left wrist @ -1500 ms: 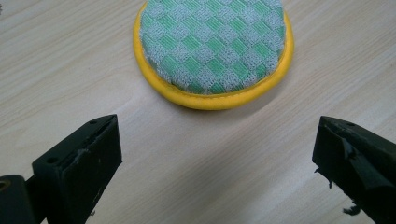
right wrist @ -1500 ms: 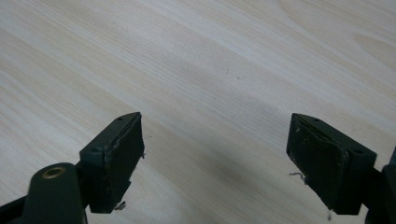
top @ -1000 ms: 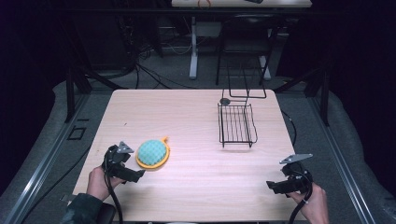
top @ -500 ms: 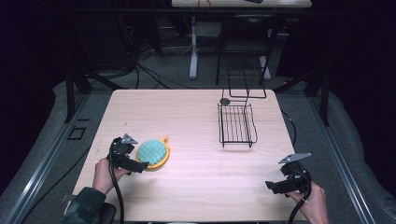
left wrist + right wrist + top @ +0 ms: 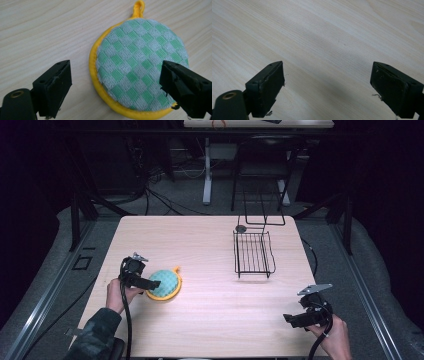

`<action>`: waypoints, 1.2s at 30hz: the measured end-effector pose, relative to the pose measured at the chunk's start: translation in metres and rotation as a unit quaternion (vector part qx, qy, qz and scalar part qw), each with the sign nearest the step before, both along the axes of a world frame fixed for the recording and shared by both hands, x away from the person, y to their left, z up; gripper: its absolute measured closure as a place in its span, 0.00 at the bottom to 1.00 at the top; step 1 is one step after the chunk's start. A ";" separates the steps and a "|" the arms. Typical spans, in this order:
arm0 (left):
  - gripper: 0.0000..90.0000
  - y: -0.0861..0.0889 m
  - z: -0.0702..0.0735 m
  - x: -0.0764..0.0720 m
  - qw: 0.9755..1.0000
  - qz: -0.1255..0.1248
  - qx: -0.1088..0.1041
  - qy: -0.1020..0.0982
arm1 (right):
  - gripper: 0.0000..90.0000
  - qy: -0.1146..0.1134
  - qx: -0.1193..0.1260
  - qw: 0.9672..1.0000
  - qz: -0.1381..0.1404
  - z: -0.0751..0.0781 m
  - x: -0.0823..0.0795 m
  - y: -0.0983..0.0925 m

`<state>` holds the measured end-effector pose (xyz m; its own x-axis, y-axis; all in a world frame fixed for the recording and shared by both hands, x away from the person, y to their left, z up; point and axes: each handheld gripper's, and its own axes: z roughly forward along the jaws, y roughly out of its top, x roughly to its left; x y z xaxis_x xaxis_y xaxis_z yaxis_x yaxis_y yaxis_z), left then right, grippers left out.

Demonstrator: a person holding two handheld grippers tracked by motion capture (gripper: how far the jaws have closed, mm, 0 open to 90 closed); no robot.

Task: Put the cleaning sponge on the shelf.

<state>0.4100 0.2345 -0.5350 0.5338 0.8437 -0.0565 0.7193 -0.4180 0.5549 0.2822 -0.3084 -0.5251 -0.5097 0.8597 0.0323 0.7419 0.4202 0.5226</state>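
the left gripper point(image 5: 115, 85), seen in its own view, holds its two blocky black jaws wide apart over a round scrubbing pad point(image 5: 140, 67), one jaw above bare wood beside the pad's yellow edge and the other over the pad's far side; whether either jaw touches it cannot be told. the pad has a domed face of coarse terry woven in green and pale grey checks, a smooth yellow fabric rim around it and a small yellow hanging loop at the far end. from the high view the left gripper point(image 5: 150, 284) sits at the near left of the table, gripped by the person's left hand point(image 5: 119, 295) with a camouflage sleeve point(image 5: 95, 335) behind it, and the scrubbing pad point(image 5: 164, 284) lies flat on the wood just beside it. the right gripper point(image 5: 327, 85) likewise has its matte, scuffed jaws spread well apart over nothing but pale wood grain; in the high view the right gripper point(image 5: 295, 320) is low at the near right corner in the person's right hand point(image 5: 334, 337), a grey three-cornered plate on top. the table point(image 5: 210, 245) is light, straight-grained wood with rounded corners. toward its far right stands a black wire rack point(image 5: 254, 252), a shallow rectangular tray of thin parallel rods, well apart from both grippers.
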 end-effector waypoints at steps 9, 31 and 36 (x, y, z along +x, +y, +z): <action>0.17 -0.007 -0.006 0.017 1.000 -0.003 0.001 0.021 | 0.13 -0.003 -0.001 1.000 -0.001 0.000 0.000 -0.001; 0.50 -0.006 -0.014 0.020 0.998 -0.002 -0.034 0.052 | 0.14 -0.012 -0.003 1.000 0.008 0.002 -0.002 -0.001; 0.57 -0.008 -0.012 0.018 0.999 -0.002 -0.028 0.045 | 0.15 -0.013 -0.005 1.000 0.010 0.002 -0.002 0.000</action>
